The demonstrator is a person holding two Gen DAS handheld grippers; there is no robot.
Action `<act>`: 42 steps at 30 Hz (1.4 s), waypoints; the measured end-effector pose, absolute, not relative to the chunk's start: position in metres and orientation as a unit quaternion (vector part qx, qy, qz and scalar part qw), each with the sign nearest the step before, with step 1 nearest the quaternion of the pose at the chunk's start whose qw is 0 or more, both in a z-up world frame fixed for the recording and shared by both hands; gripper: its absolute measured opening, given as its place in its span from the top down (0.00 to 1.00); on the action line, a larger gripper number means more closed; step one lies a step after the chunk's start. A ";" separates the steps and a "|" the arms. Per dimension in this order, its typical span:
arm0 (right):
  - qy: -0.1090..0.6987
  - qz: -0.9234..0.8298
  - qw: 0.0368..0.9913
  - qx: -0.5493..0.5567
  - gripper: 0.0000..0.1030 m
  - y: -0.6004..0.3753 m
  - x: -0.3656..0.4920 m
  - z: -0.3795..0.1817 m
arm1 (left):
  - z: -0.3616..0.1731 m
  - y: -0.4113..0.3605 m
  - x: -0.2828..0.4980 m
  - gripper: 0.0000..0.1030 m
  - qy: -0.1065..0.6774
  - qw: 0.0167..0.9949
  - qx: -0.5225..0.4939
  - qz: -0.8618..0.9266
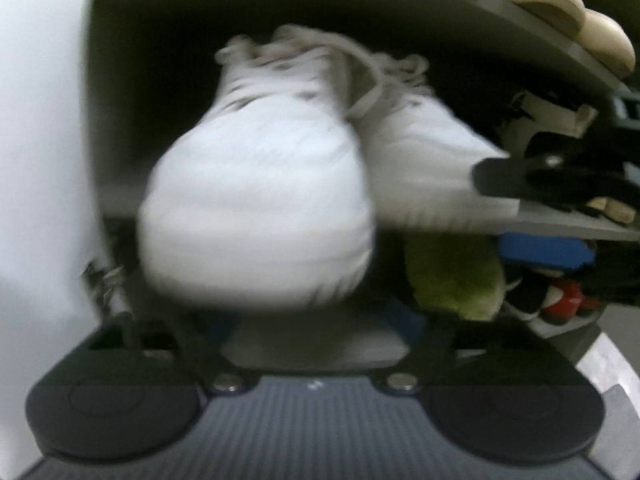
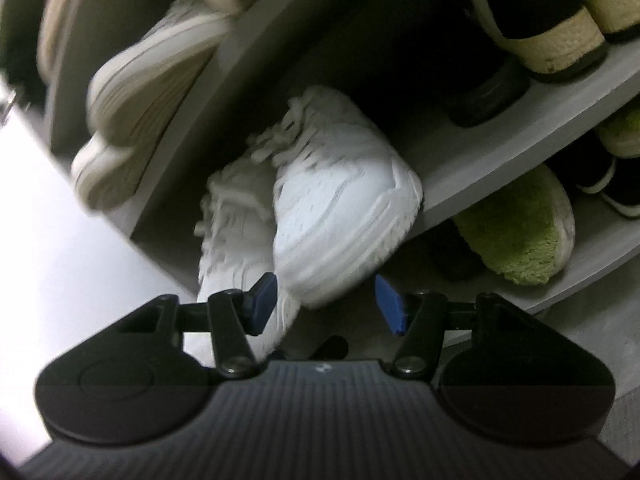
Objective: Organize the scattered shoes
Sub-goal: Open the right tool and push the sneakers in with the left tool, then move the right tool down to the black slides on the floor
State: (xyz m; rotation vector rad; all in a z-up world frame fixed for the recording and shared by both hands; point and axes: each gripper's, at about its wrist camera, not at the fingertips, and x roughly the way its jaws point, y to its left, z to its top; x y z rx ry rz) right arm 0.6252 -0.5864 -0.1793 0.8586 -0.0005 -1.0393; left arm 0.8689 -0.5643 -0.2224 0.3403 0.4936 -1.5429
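Step in hand: I am seating a pair of white sneakers on the middle shelf of the grey shoe rack, toes facing out; this looks like the closing part of the placement.
Left sneaker: the shoe nearer the rack's side wall fills my left wrist view, its toe hanging out over the front edge of that shelf and blurred.
Right sneaker: its mate lies just beside it on the same shelf, the two touching, toe also past the edge.
Left gripper: my left fingers are hidden under the near toe, so I cannot tell from the view how they stand or whether they touch it.
Right gripper: my right gripper has its blue pads spread to either side of the right sneaker's toe; the pads sit close but I see no press.
Neighbours: green fuzzy slippers on the shelf below, cream shoes on the shelf above.
Next move, as I judge it: nudge both toes back until the soles rest fully on the shelf, keeping them square and clear of the shelf above.
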 end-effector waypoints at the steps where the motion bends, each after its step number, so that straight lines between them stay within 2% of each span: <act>1: 0.006 -0.482 0.783 0.392 0.43 -0.582 0.626 -0.180 | -0.227 -0.555 0.873 0.15 0.226 0.678 0.146 -0.684; 7: 0.084 -0.526 0.793 0.297 0.45 -0.523 0.628 -0.198 | -0.209 -0.513 0.884 0.19 0.154 0.707 0.102 -0.683; 10: 0.131 -0.542 0.787 0.263 0.53 -0.502 0.624 -0.213 | -0.194 -0.510 0.882 0.27 0.125 0.712 0.088 -0.685; 12: 0.144 -0.542 0.785 0.265 0.56 -0.497 0.620 -0.222 | -0.188 -0.519 0.882 0.30 0.132 0.696 0.093 -0.699; 14: 0.152 -0.541 0.784 0.265 0.56 -0.491 0.616 -0.227 | -0.185 -0.522 0.878 0.44 0.132 0.683 0.101 -0.711; 19: 0.182 -0.533 0.787 0.252 0.56 -0.465 0.602 -0.248 | -0.176 -0.544 0.879 0.45 0.150 0.676 0.115 -0.712; 25: 0.208 -0.534 0.768 0.286 0.56 -0.434 0.583 -0.282 | -0.178 -0.571 0.871 0.45 0.154 0.680 0.135 -0.704; 27: 0.216 -0.539 0.763 0.283 0.56 -0.422 0.576 -0.290 | -0.183 -0.566 0.868 0.35 0.148 0.685 0.137 -0.700; 28: 0.218 -0.543 0.759 0.285 0.56 -0.413 0.569 -0.295 | -0.190 -0.559 0.867 0.23 0.146 0.684 0.142 -0.700; 29: 0.220 -0.548 0.754 0.288 0.56 -0.405 0.562 -0.300 | -0.197 -0.550 0.866 0.19 0.144 0.683 0.147 -0.701; 34: 0.217 -0.587 0.718 0.306 0.56 -0.365 0.526 -0.330 | -0.241 -0.506 0.853 0.13 0.165 0.644 0.213 -0.716; 39: 0.192 -0.656 0.647 0.337 0.56 -0.307 0.486 -0.382 | -0.306 -0.453 0.838 0.12 0.214 0.573 0.293 -0.735; 42: 0.177 -0.697 0.598 0.353 0.56 -0.272 0.464 -0.410 | -0.333 -0.430 0.833 0.12 0.211 0.542 0.318 -0.748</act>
